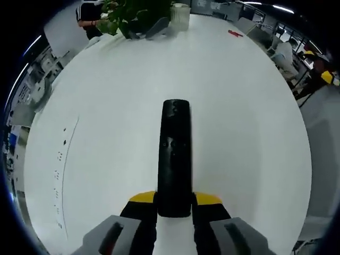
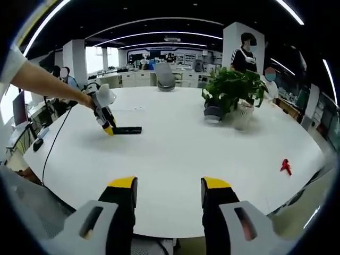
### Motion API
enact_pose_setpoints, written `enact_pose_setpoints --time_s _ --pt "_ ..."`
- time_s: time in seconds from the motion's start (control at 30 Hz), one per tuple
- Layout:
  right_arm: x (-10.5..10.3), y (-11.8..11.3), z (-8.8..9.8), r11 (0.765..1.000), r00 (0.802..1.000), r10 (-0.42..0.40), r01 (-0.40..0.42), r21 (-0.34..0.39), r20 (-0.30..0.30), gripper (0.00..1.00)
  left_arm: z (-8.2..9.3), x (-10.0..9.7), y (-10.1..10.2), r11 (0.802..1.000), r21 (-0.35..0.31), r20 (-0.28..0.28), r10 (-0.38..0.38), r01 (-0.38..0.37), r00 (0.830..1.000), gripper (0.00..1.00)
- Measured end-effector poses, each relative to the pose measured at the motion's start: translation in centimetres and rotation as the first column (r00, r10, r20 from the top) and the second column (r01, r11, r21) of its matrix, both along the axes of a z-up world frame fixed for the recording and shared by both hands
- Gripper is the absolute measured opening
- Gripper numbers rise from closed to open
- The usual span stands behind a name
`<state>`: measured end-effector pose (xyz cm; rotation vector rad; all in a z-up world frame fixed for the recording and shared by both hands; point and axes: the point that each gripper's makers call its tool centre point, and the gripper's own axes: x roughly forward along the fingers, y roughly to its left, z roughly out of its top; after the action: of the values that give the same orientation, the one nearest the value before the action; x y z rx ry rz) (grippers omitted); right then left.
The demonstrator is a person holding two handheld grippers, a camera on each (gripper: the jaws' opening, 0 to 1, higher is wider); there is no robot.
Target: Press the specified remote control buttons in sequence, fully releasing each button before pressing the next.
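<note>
The room is bright. Long ceiling lights (image 2: 159, 36) shine from above and show as curved white lines in the right gripper view. The white table (image 1: 239, 122) looks very bright in the left gripper view, almost washed out, with a soft glow on its top. Shadows are pale and soft. A small dark shadow sits under the remote control (image 1: 175, 157). Both pictures bend a lot near the edges, so straight things look round. The middle is sharp. The far edges look blurry and squashed, and the plant (image 2: 232, 85) is a little fuzzy.
</note>
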<state>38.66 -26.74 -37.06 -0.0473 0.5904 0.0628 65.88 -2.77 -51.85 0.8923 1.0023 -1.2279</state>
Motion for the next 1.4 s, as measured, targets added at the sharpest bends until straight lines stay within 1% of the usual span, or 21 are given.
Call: enact_pose_setpoints --time_s 0.13,0.23,0.43,0.53,0.77,1.07,1.23,1.4 --pt "0.0 -0.2 0.1 1.0 1.0 -0.011 0.011 -0.002 0.005 0.49 0.0 -0.1 0.1 1.0 -0.003 0.004 0.006 -0.006 1.0 0.24" --pt "0.0 -0.1 0.1 1.0 1.0 -0.003 0.003 -0.008 0.004 0.49 0.0 -0.3 0.1 1.0 -0.013 0.012 0.017 -0.017 1.0 0.24" --pt "0.0 0.0 0.1 1.0 1.0 0.004 -0.003 -0.028 0.004 0.49 0.0 -0.6 0.2 1.0 -0.018 0.022 0.003 -0.003 1.0 0.23" --pt "0.0 -0.1 0.3 1.0 1.0 -0.002 0.002 -0.022 0.01 0.48 0.1 -0.9 0.1 1.0 -0.02 0.024 -0.003 0.004 1.0 0.23" --pt "0.0 0.0 0.3 0.999 1.0 0.011 -0.01 -0.03 0.012 0.48 0.1 -2.5 -0.1 1.0 -0.002 0.026 -0.018 0.018 1.0 0.23" --pt "0.0 0.2 0.4 0.999 1.0 0.02 -0.019 -0.027 0.015 0.48 0.2 -3.4 -0.2 1.0 -0.007 0.02 -0.02 0.02 1.0 0.23" --pt "0.0 0.4 0.3 0.999 1.0 0.027 -0.027 -0.024 0.015 0.47 0.1 -3.4 -0.2 1.0 -0.015 0.021 -0.009 0.01 1.0 0.23" --pt "0.0 0.3 0.4 0.999 0.999 0.026 -0.025 -0.023 0.02 0.47 -0.2 -3.4 -0.3 1.0 0.001 0.016 -0.007 0.007 1.0 0.23"
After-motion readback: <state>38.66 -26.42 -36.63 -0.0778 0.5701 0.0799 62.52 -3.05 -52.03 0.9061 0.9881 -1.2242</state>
